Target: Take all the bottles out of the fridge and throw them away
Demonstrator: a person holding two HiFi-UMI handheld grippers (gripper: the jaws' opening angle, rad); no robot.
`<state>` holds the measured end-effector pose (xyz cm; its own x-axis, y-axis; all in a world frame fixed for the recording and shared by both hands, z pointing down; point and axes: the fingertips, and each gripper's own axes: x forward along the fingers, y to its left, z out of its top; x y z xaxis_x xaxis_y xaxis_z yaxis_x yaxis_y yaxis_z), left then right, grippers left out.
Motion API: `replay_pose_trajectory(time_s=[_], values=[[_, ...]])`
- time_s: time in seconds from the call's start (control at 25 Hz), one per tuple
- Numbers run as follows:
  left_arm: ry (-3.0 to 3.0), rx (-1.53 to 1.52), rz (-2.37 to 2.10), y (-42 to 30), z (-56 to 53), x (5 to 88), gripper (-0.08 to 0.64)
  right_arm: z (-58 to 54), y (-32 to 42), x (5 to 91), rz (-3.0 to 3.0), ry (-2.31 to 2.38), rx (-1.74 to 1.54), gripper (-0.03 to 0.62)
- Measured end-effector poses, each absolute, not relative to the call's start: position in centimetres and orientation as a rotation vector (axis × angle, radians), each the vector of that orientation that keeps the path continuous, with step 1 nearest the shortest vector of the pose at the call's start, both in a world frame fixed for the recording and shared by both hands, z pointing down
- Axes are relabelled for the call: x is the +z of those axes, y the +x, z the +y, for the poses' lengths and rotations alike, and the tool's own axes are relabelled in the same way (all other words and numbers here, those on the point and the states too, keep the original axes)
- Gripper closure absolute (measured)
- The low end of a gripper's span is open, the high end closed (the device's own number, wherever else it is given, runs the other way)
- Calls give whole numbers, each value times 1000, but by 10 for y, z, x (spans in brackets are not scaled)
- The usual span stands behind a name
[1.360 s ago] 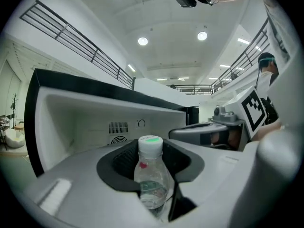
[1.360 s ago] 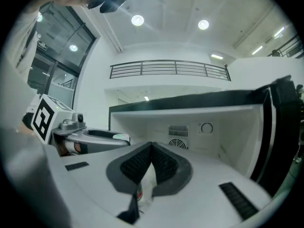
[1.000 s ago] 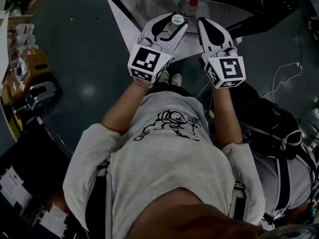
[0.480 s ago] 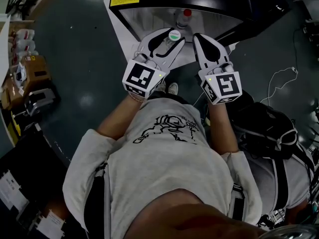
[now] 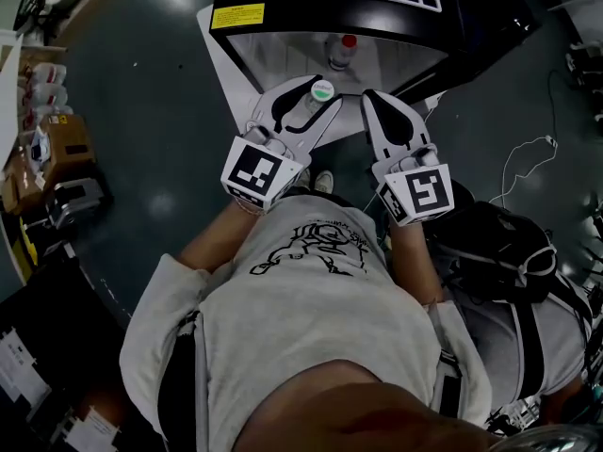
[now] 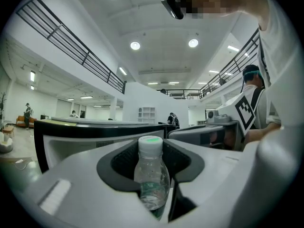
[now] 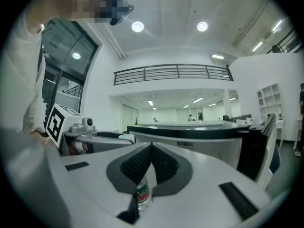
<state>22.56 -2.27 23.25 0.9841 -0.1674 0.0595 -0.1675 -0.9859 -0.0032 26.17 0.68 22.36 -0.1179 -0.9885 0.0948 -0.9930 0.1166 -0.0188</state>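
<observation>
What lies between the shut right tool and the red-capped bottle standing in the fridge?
Nothing. In the head view, only the fridge's bare pale floor separates the right tool from the red-capped bottle.

dim head view, fisheye-warped gripper views

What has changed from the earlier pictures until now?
The left tongs, carrying the green-capped bottle, and the right tongs drew back from the fridge toward the person. Unchanged: left grip on that bottle, right tongs shut and empty, red-capped bottle standing in the fridge.
</observation>
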Motion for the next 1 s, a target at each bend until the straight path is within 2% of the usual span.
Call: replay_pose_trajectory(time_s=[1.0], values=[[3133,95,-259,226,-6,219,402,20,265,207,-2351,2039,77,583]])
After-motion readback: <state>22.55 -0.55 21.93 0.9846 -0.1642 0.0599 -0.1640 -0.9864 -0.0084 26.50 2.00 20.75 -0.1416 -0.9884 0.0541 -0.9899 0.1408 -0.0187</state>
